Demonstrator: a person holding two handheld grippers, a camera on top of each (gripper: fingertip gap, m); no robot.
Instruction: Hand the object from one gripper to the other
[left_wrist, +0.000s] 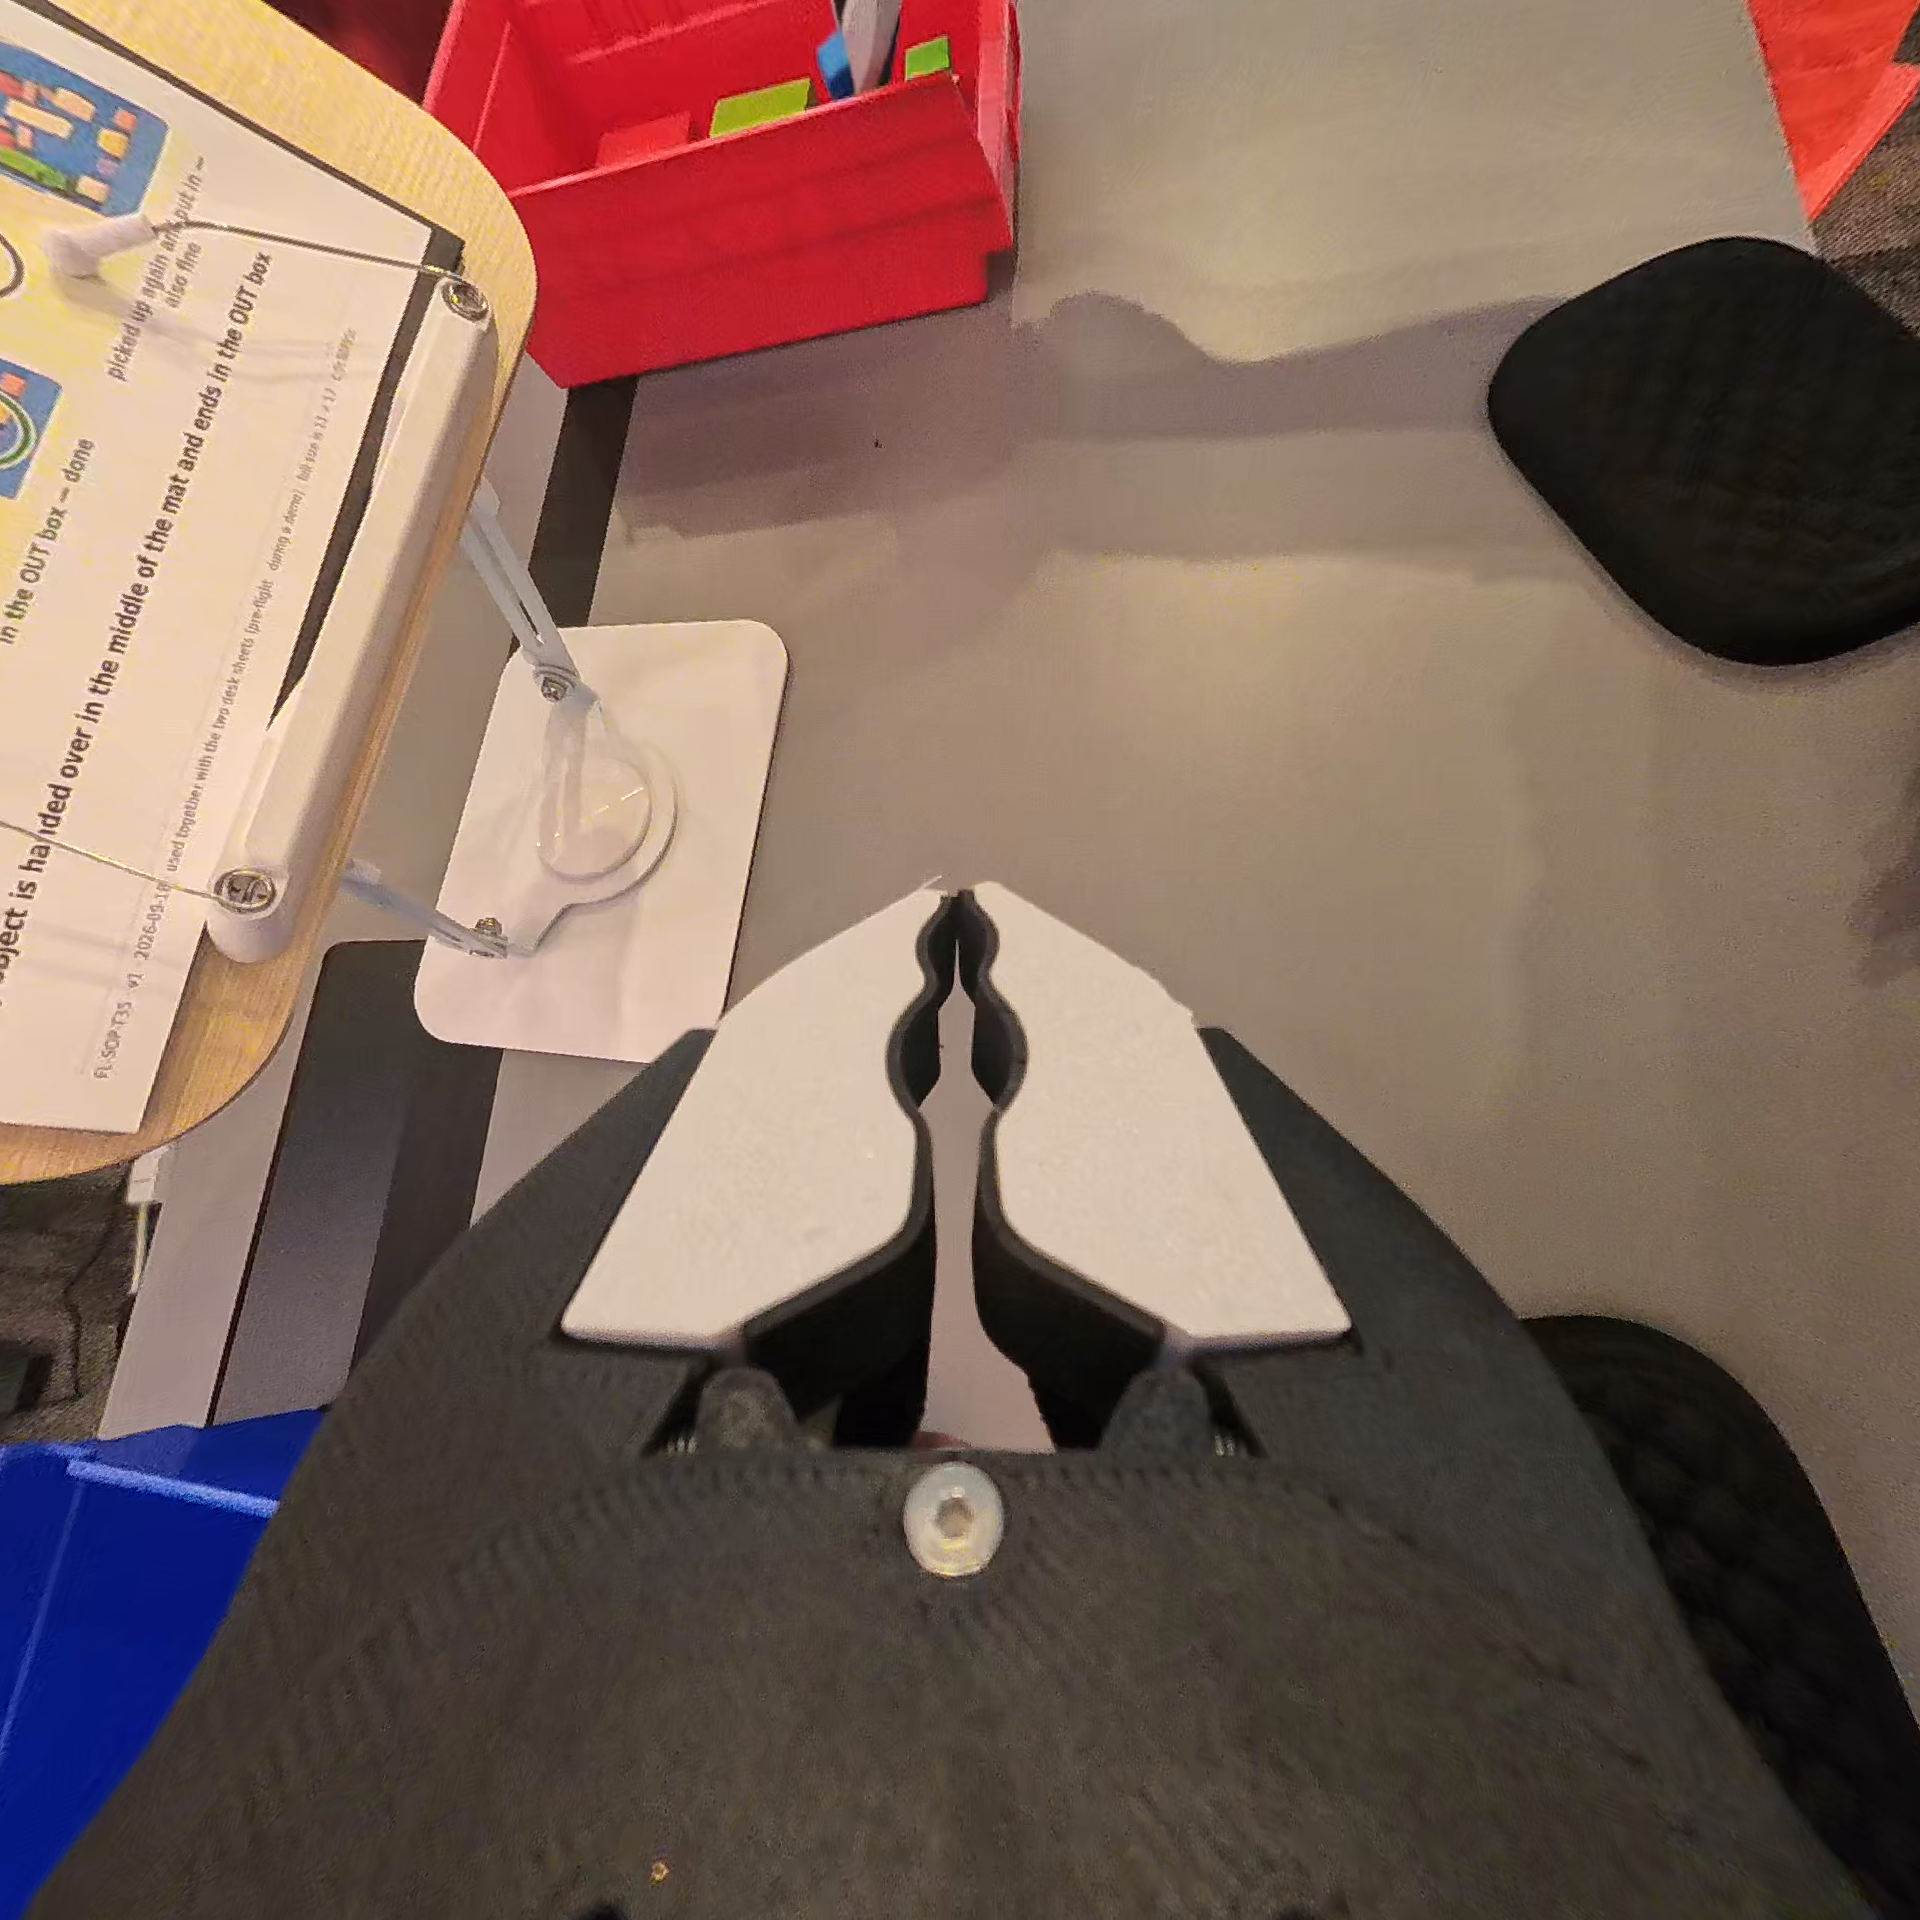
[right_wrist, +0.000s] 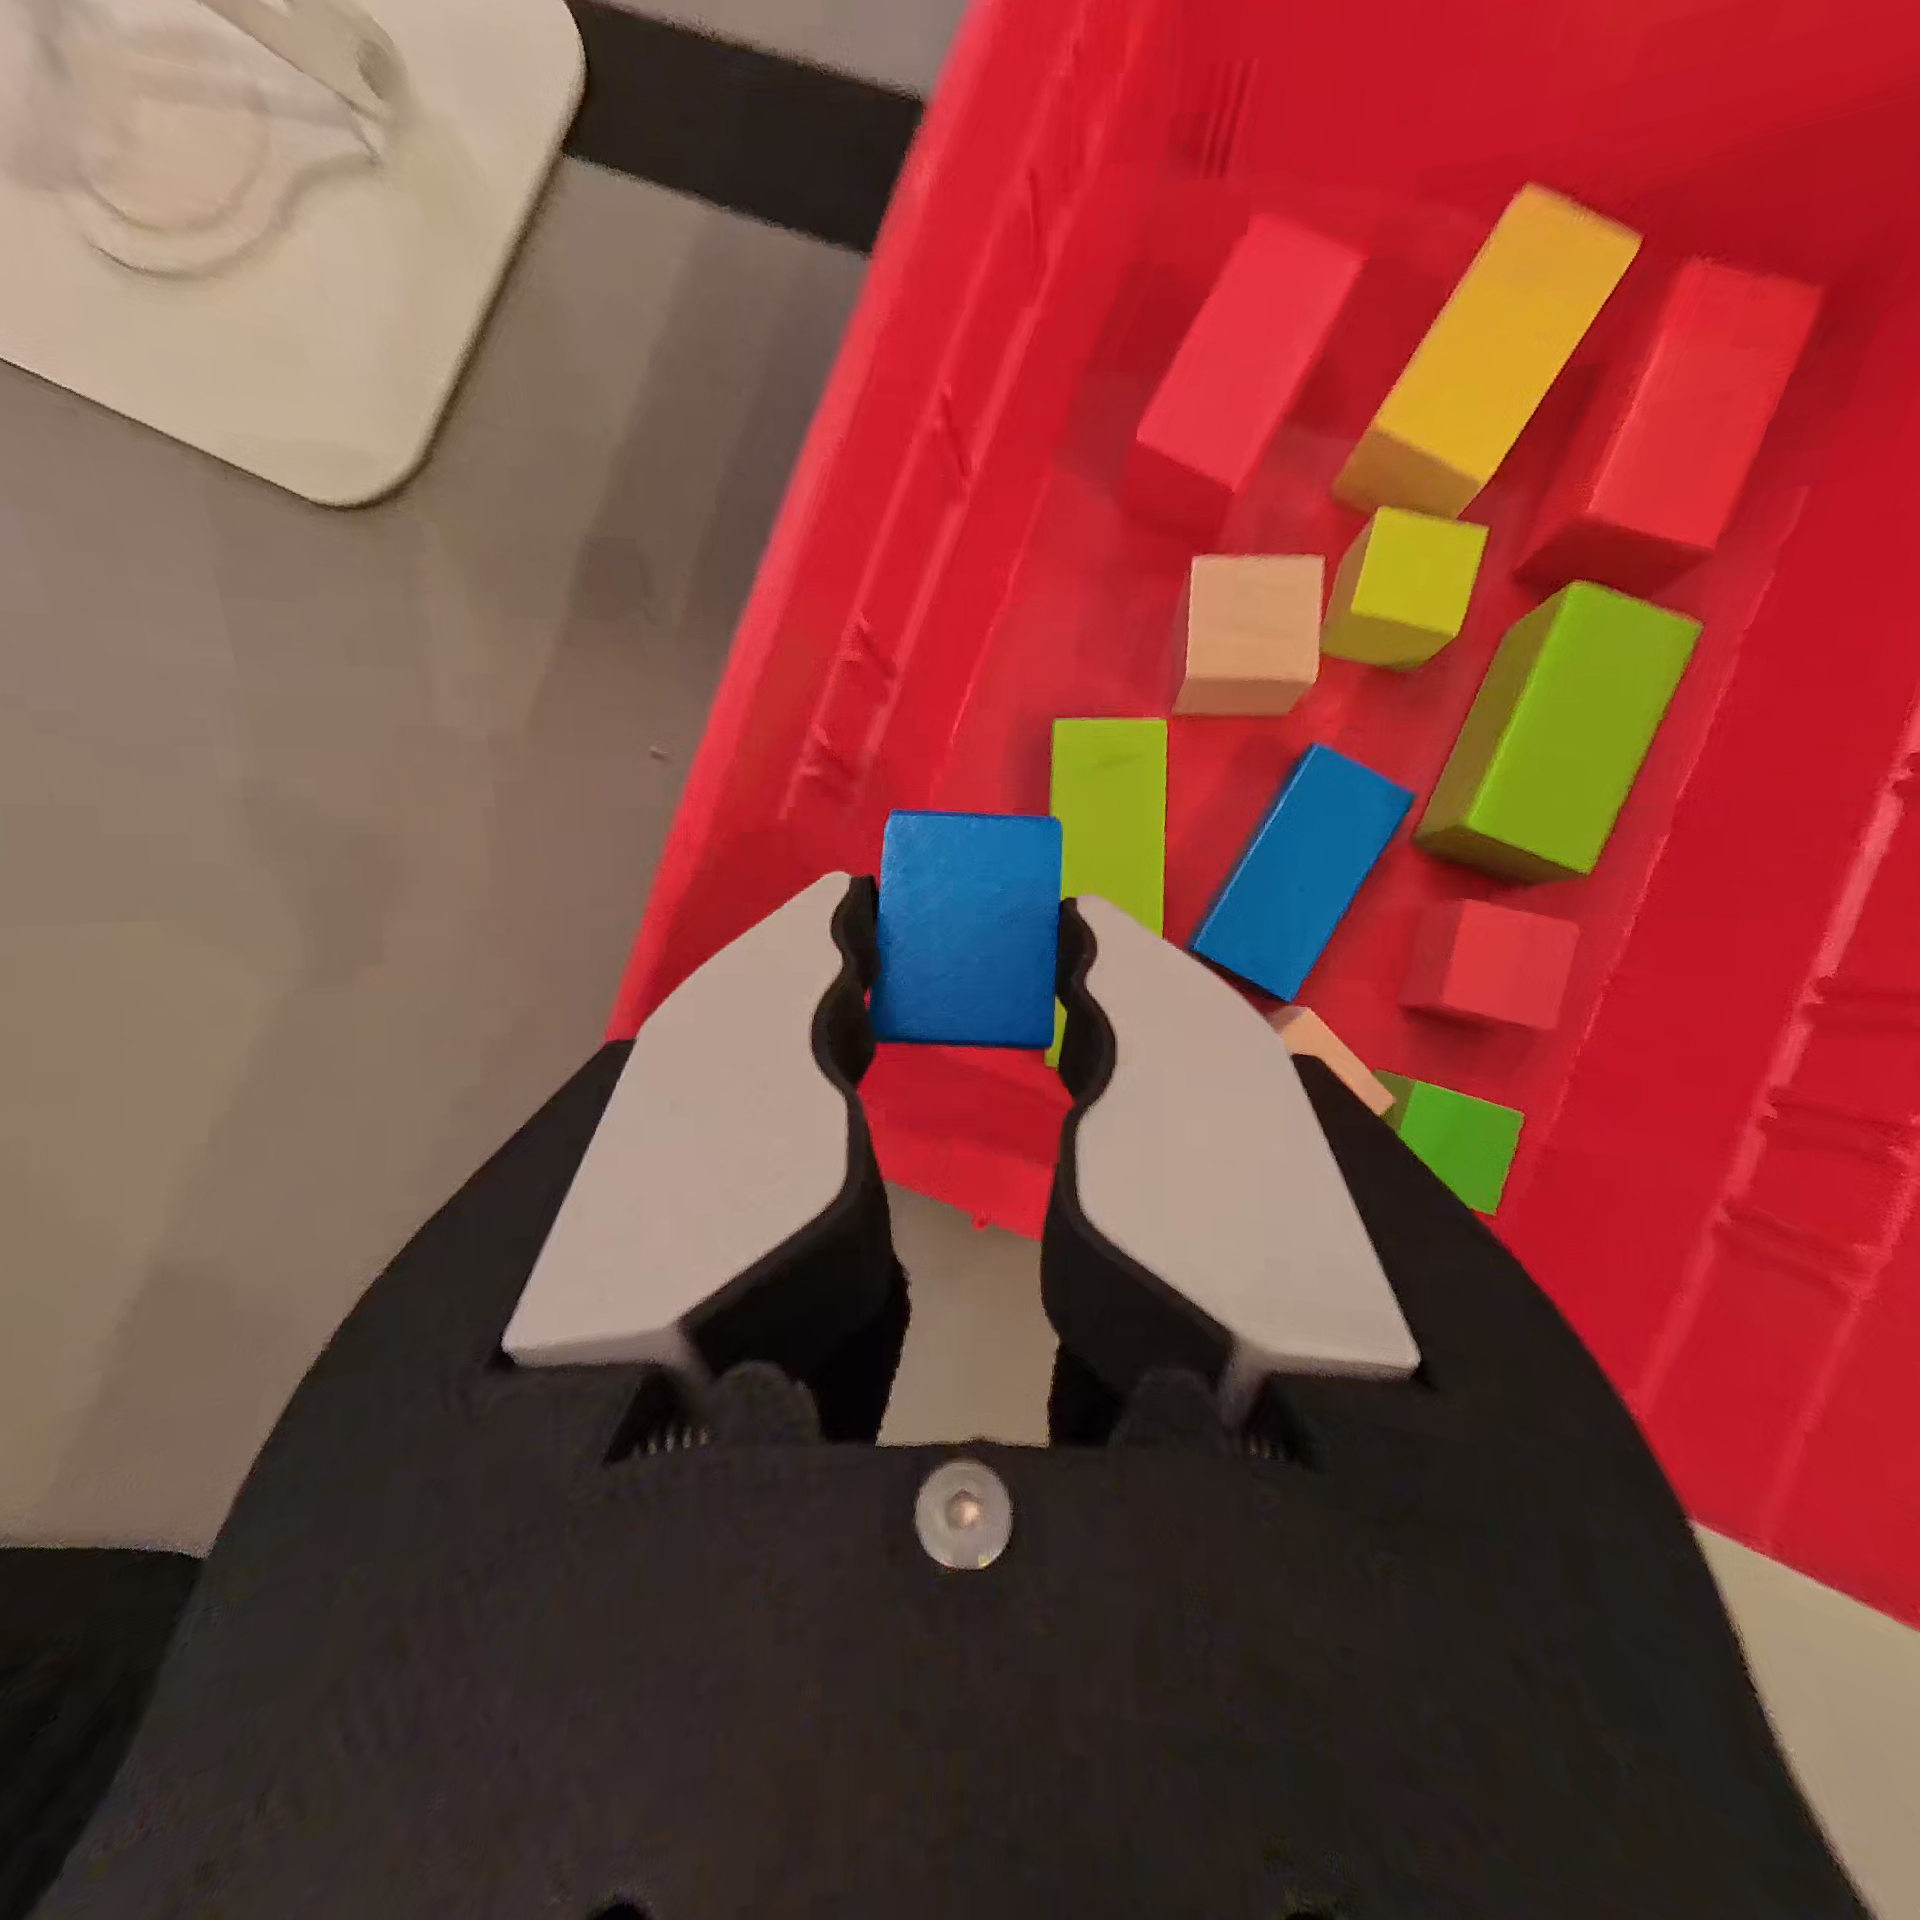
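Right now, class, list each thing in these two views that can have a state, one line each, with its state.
Left gripper: shut, holding nothing.
Right gripper: shut on the blue block, pads pressing both sides, raised over the bin's edge.
Red bin: open, holds loose blocks.
Second blue block: lying loose in the bin.
Yellow block: lying in the bin.
Document stand: upright on the table, holding a printed sheet.

A flat blue rectangular block (right_wrist: 966, 930), smooth-faced and upright, sits at centre frame, clamped on both side edges by the right claw (right_wrist: 966, 935), above the near wall of a red bin (right_wrist: 935, 520).
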